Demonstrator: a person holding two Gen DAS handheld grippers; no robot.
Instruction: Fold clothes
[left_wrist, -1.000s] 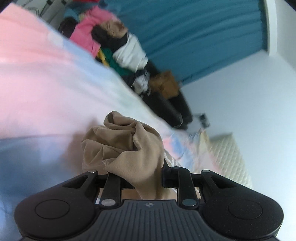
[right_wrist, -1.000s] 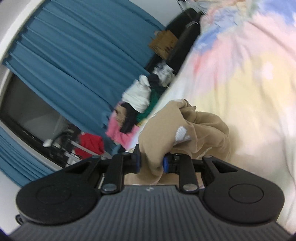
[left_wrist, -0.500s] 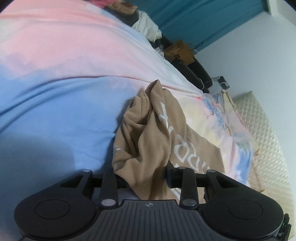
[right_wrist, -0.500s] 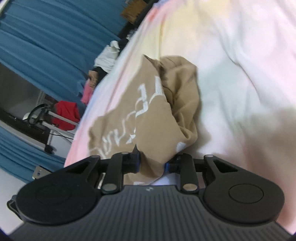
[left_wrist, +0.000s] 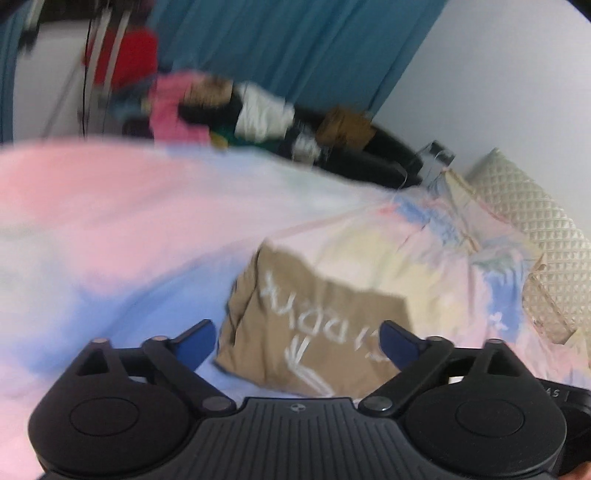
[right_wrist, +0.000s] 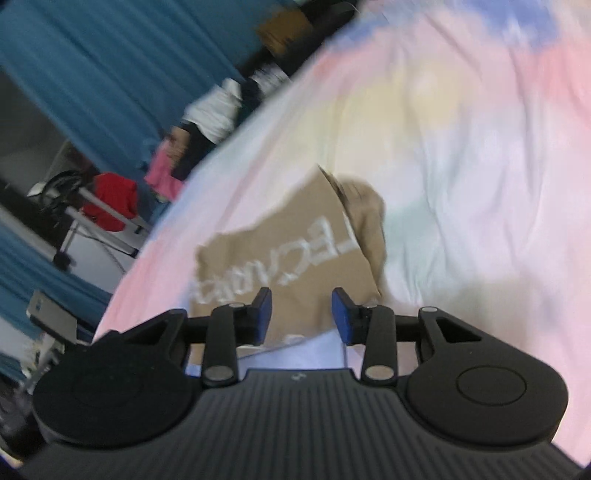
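A tan T-shirt (left_wrist: 314, 317) with white lettering lies spread on the pastel bedspread (left_wrist: 110, 229). My left gripper (left_wrist: 297, 341) hovers just above its near edge, its jaws opening wide, and no cloth touches its blue pads (left_wrist: 195, 341). In the right wrist view the same tan T-shirt (right_wrist: 295, 243) lies flat, with a bunched sleeve at its right side. Over the shirt's near hem my right gripper (right_wrist: 301, 314) has its jaws opening too, the blue pads (right_wrist: 264, 314) standing clear of the fabric.
A heap of mixed clothes (left_wrist: 236, 110) lies at the bed's far edge before a blue curtain (left_wrist: 295, 44). A quilted cream headboard (left_wrist: 535, 221) stands at the right. A red garment on a metal rack (right_wrist: 110, 203) and a laptop (right_wrist: 51, 317) sit left of the bed.
Both grippers were shut on bunched tan cloth. They laid the shirt out on the bed, let go and drew back; the left one also rose and rolled level.
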